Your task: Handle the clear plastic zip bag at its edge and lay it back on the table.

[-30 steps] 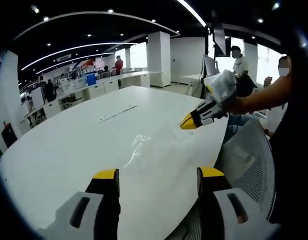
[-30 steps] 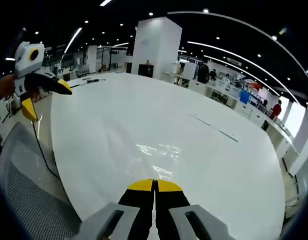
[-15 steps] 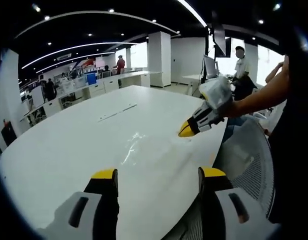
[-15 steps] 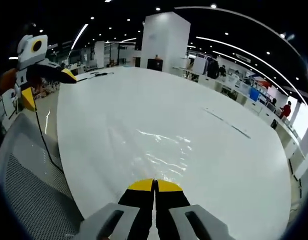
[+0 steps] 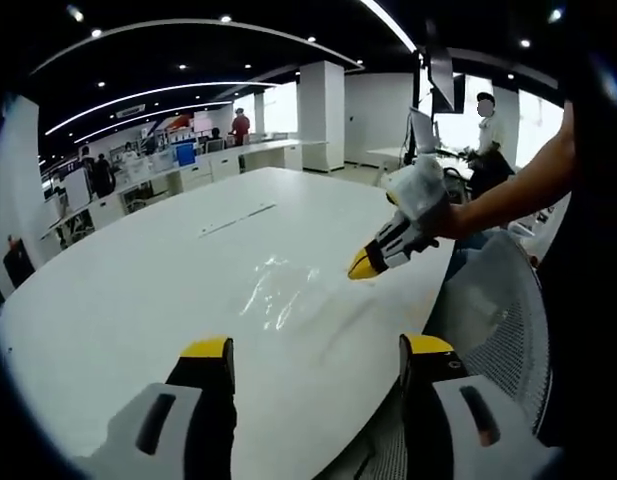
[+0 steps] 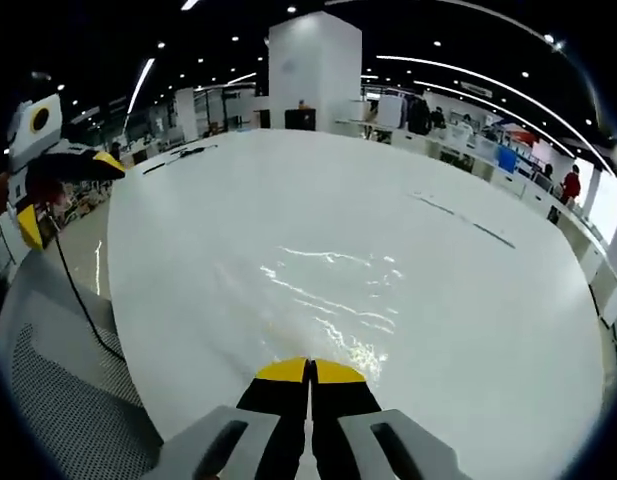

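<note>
Since a second ago the right gripper (image 5: pixel 360 265) has dipped lower toward the table (image 5: pixel 138 290), its yellow tips pressed together near the bag (image 5: pixel 278 290); whether they pinch the bag's edge I cannot tell. Clear and glinting, the bag (image 6: pixel 333 305) lies flat on the white table, just ahead of those tips. The left gripper (image 5: pixel 313 350) hovers with jaws wide apart, holding nothing, above the table's near rim. A mesh chair (image 5: pixel 498 310) stands beside the table. People stand by distant desks (image 5: pixel 203 170).
</note>
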The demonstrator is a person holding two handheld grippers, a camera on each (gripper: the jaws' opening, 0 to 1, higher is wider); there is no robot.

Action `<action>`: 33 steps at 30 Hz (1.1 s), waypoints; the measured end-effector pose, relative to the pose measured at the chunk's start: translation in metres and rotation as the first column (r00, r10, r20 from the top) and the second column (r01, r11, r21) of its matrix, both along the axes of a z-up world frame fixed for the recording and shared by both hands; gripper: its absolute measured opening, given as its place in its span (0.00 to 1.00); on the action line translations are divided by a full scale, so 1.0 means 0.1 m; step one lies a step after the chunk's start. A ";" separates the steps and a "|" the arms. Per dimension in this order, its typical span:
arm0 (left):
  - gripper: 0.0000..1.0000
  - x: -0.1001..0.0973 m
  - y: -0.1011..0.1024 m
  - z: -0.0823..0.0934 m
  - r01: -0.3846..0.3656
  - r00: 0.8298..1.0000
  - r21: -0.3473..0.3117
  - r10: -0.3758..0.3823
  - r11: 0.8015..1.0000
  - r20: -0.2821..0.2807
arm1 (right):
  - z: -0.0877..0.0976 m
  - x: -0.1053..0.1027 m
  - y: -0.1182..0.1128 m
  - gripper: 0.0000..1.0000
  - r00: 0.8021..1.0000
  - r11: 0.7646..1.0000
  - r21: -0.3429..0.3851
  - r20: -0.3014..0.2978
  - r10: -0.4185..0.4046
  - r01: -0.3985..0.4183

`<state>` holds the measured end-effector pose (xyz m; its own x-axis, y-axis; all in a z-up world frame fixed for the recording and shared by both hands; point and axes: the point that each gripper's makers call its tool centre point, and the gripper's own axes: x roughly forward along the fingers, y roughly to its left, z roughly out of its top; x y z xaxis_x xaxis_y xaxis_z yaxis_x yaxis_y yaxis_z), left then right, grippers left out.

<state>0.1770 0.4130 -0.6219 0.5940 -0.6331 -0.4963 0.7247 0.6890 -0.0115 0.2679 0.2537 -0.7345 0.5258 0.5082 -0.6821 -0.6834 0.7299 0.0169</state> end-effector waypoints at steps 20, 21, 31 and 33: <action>0.67 -0.01 0.03 -0.04 0.004 1.000 0.003 -0.004 1.000 -0.006 | -0.04 -0.07 0.06 0.00 0.997 0.998 0.055 -0.067 -0.040 0.044; 0.67 -0.02 0.04 -0.04 0.002 1.000 0.004 -0.002 1.000 -0.007 | -0.05 -0.09 0.08 0.00 0.997 0.998 0.053 -0.068 -0.026 0.029; 0.67 -0.07 0.09 -0.06 -0.020 1.000 -0.004 0.020 1.000 -0.009 | -0.14 -0.18 0.20 0.00 0.995 0.997 0.011 -0.068 0.071 -0.071; 0.67 -0.08 0.10 -0.07 -0.023 1.000 -0.006 0.023 1.000 -0.011 | -0.14 -0.18 0.23 0.00 0.992 0.993 0.002 -0.056 0.116 -0.116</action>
